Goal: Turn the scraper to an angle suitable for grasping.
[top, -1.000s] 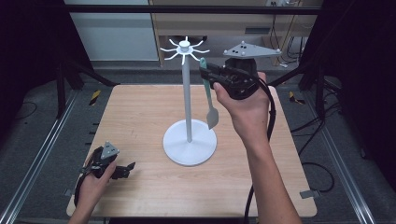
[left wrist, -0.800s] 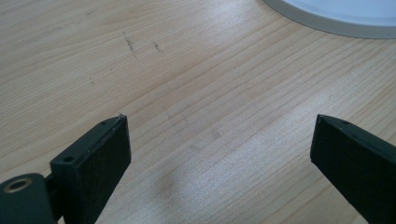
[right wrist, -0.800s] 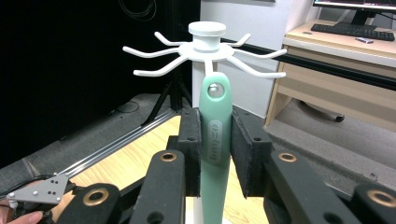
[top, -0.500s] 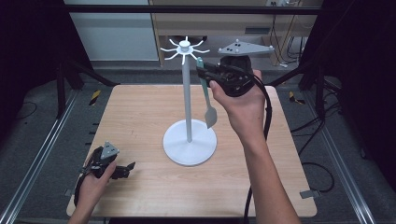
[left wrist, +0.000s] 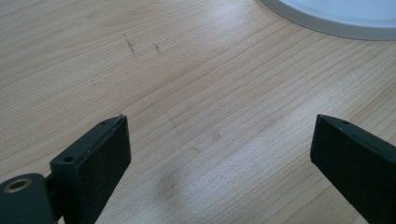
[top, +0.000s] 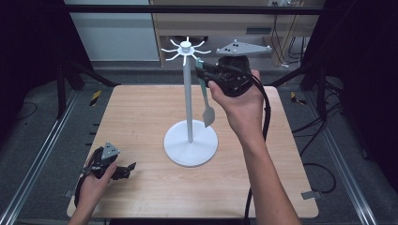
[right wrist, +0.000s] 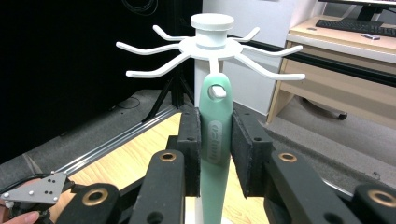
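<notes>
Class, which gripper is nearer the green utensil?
Right. The right gripper is shut on the green utensil at the rack's hook; the left gripper rests open on the table's near left.

We see a pale wooden table (top: 141, 108) on a grey floor (top: 42, 131), framed by metal rails (top: 33, 168). Beyond it stand a wooden desk (right wrist: 336, 51) (a keyboard (right wrist: 355, 25) on top) and a white wall (top: 112, 33) amid darkness.

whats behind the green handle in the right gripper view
Behind the handle, held in the right gripper, stands the white rack: one hook pokes through the handle's hole. The handle hides most of the rack's pole; its base shows in the high view.
</notes>
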A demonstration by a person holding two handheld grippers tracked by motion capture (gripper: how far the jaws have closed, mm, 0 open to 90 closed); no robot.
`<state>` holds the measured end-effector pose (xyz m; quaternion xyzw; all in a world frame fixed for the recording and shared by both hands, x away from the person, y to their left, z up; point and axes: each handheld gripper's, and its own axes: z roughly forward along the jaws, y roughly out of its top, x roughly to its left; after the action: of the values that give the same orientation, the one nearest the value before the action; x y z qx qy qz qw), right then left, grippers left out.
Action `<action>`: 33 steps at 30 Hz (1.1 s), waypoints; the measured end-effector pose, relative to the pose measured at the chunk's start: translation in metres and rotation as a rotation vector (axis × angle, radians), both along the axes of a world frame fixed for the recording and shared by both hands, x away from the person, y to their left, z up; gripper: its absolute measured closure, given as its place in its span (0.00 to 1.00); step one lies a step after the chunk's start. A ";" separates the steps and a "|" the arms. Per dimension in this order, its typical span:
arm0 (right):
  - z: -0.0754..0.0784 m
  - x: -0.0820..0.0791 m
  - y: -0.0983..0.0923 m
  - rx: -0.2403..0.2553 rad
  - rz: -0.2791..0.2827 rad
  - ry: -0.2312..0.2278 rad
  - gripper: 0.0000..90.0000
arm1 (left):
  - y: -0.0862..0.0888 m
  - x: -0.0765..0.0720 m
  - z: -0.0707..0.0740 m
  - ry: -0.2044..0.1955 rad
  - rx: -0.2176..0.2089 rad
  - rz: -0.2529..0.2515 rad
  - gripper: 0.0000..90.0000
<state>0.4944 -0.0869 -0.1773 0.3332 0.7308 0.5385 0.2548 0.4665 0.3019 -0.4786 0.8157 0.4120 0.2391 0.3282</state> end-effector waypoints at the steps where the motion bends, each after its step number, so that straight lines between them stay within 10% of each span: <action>1: 0.000 0.000 0.000 0.001 -0.001 0.000 0.83 | 0.000 0.000 0.000 0.000 0.000 0.000 0.05; 33: 0.001 -0.003 -0.006 0.013 -0.015 0.004 0.76 | 0.001 0.005 0.002 0.009 -0.024 -0.010 0.05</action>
<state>0.4915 -0.0932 -0.1765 0.3413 0.7253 0.5407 0.2552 0.4713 0.3025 -0.4769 0.8148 0.4122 0.2289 0.3373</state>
